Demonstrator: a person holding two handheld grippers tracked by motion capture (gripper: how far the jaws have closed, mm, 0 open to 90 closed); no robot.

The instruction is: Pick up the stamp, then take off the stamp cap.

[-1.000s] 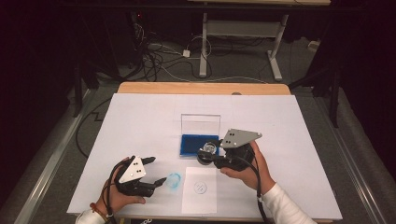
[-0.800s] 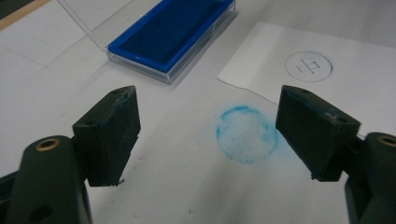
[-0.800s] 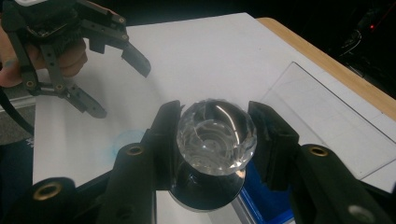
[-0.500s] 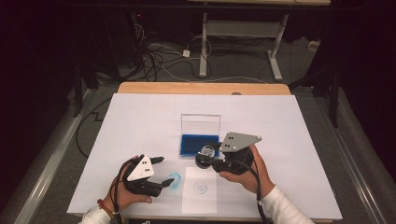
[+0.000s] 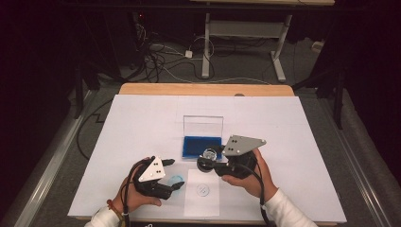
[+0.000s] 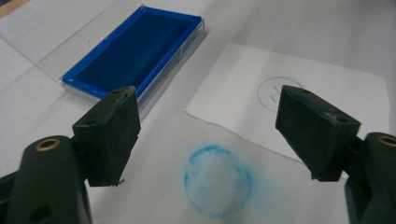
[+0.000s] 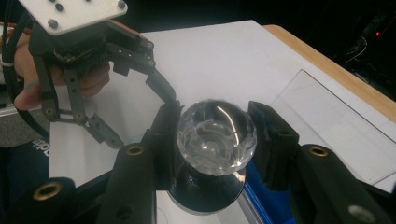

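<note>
Between my right jaws sits the crystal-topped stamp (image 7: 215, 140), clenched by its faceted clear knob, with the dark round base hanging below over the near edge of the blue ink pad (image 5: 202, 146). In the high view my right gripper (image 5: 208, 162) hovers between that pad and the small paper slip (image 5: 202, 191), which already carries a faint round print. My left gripper (image 5: 176, 174) rests low on the desk (image 5: 293, 123) with its jaws released and wide apart, straddling a smeared blue ring (image 6: 218, 179) printed on the white sheet beside the slip.

My worry is the grip. The knob is rounded, faceted and slick, and my pads touch it only at its sides, so I judge it could twist or slip out if I press down hard, and the print would smudge or double. The base may be wet with ink, and a tilt on landing would give a lopsided ring like the blurred one under my left jaws. Nothing pins the slip: it could lift with the stamp. My left jaws are also close enough to drag through wet ink.
</note>
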